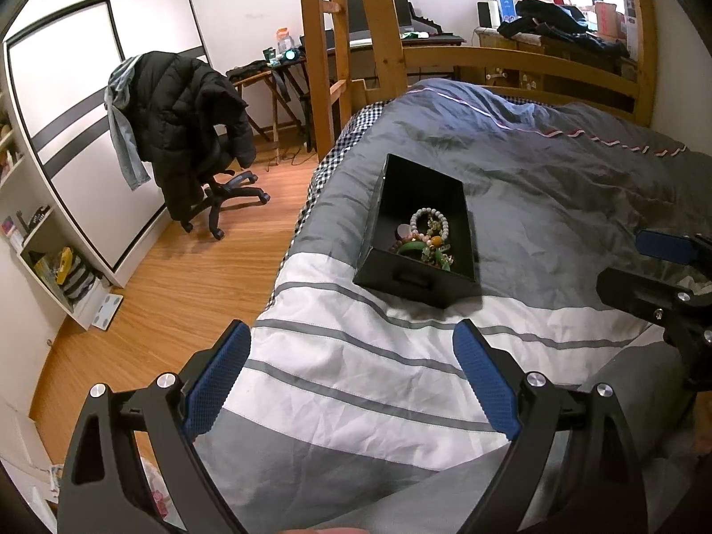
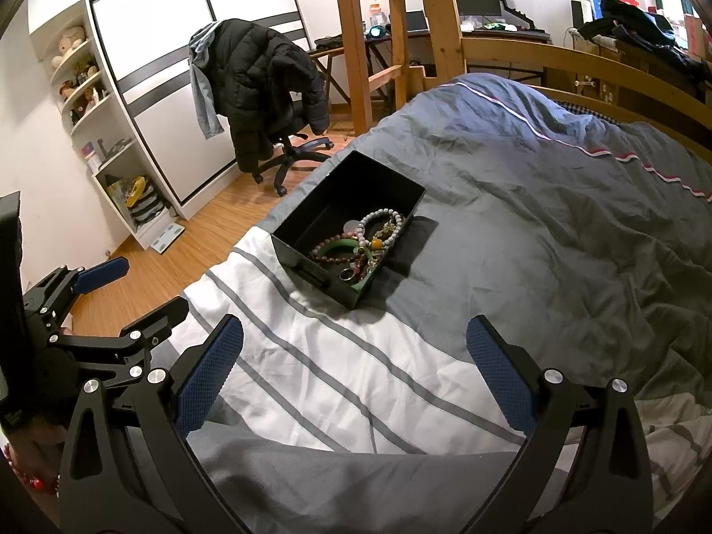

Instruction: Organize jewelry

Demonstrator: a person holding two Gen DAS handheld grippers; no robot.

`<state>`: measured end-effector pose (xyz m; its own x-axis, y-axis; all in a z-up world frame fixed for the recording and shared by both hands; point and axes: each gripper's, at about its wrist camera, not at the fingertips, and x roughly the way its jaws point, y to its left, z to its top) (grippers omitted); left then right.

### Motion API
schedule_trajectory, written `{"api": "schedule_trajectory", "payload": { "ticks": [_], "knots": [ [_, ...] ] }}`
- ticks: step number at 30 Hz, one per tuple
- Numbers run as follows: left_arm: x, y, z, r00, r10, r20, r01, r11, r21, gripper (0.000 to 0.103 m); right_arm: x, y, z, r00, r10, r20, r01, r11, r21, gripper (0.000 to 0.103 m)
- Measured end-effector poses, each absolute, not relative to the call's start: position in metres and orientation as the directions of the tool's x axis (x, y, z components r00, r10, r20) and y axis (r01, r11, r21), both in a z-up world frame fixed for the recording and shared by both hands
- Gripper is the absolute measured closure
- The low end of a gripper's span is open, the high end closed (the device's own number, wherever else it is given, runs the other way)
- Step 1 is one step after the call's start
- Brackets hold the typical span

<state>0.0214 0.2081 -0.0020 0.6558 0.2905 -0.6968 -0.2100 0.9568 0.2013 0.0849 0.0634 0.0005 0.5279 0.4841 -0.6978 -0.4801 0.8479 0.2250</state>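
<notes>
A black open box [image 1: 422,187] [image 2: 347,191] rests on the bed's grey and white duvet. Inside it lies a heap of jewelry [image 1: 427,240] [image 2: 360,244]: a pale bead bracelet, a green bangle, brown bead strings and a ring. My left gripper [image 1: 351,338] stands open over the white striped part of the duvet, well short of the box, nothing between its blue pads. My right gripper [image 2: 353,331] is also open and empty, at about the same distance from the box. Each gripper shows at the edge of the other's view: the right gripper [image 1: 667,267], the left gripper [image 2: 102,285].
A wooden bed frame and ladder [image 1: 338,44] rise behind the bed. An office chair draped with a black jacket [image 1: 187,120] stands on the wood floor to the left. White wardrobe doors and shelves [image 2: 89,102] line the left wall. A desk with monitors [image 2: 480,4] sits at the back.
</notes>
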Motion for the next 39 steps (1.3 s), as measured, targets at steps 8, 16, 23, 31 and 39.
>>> {"api": "schedule_trajectory", "payload": {
  "ticks": [8, 16, 23, 31, 39],
  "knots": [
    [0.0209, 0.2086, -0.0041, 0.655, 0.295, -0.696, -0.214, 0.955, 0.204, 0.012, 0.0835, 0.0638, -0.0019, 0.523, 0.486, -0.700, -0.480, 0.847, 0.229, 0.004],
    [0.0212, 0.2087, -0.0034, 0.656, 0.295, -0.695, -0.214, 0.955, 0.205, 0.012, 0.0825, 0.0640, -0.0021, 0.522, 0.487, -0.700, -0.479, 0.847, 0.231, 0.004],
    [0.0200, 0.2120, -0.0048, 0.653, 0.303, -0.695, -0.216, 0.953, 0.212, 0.011, 0.0827, 0.0640, -0.0019, 0.522, 0.486, -0.701, -0.479, 0.847, 0.231, 0.004],
    [0.0208, 0.2113, -0.0050, 0.651, 0.302, -0.697, -0.213, 0.953, 0.214, 0.010, 0.0829, 0.0638, -0.0018, 0.523, 0.487, -0.700, -0.478, 0.847, 0.232, 0.004],
    [0.0208, 0.2115, -0.0049, 0.651, 0.302, -0.696, -0.214, 0.953, 0.214, 0.010, 0.0822, 0.0637, -0.0032, 0.522, 0.487, -0.700, -0.478, 0.847, 0.233, 0.004]
  ]
}}
